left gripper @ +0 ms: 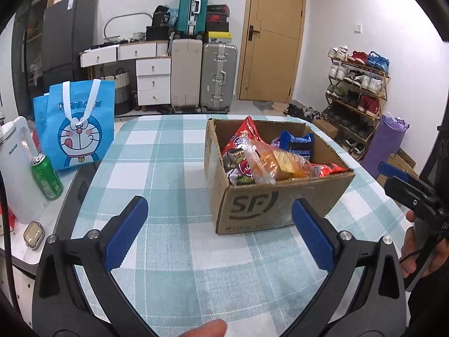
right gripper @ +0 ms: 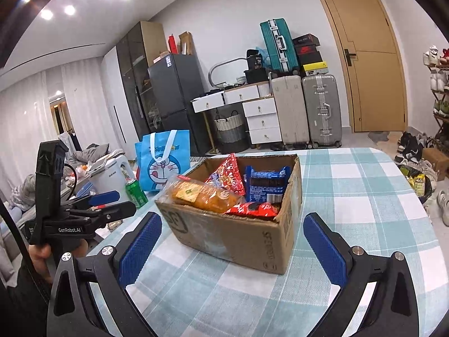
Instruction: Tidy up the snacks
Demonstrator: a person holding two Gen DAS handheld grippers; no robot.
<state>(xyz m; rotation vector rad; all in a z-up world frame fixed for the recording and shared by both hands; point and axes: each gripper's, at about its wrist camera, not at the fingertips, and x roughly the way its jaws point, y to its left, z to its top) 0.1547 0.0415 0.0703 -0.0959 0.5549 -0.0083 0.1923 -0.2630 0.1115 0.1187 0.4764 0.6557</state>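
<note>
An open cardboard box (left gripper: pixel 252 210) (right gripper: pixel 247 241) stands on the checked tablecloth and holds the snacks. Inside lie a clear bag of orange bread (left gripper: pixel 280 163) (right gripper: pixel 202 193), a red snack bag (left gripper: pixel 241 137) (right gripper: pixel 228 175), a blue packet (left gripper: pixel 299 141) (right gripper: pixel 266 182) and another red packet (left gripper: pixel 328 168) (right gripper: pixel 252 209). My left gripper (left gripper: pixel 219 210) is open, just in front of the box, nothing between its fingers. My right gripper (right gripper: pixel 233 229) is also open, held in front of the box's near corner, empty. In the left wrist view the right gripper (left gripper: pixel 404 179) shows at the right edge, in a hand.
A blue cartoon tote bag (left gripper: pixel 78 129) (right gripper: pixel 164 163), a green can (left gripper: pixel 46 175) (right gripper: pixel 136 192), a white kettle (left gripper: pixel 16 165) and a small earbud case (left gripper: pixel 33 234) sit left of the table. Suitcases, drawers and a door stand behind; a shoe rack (left gripper: pixel 356 90) is at right.
</note>
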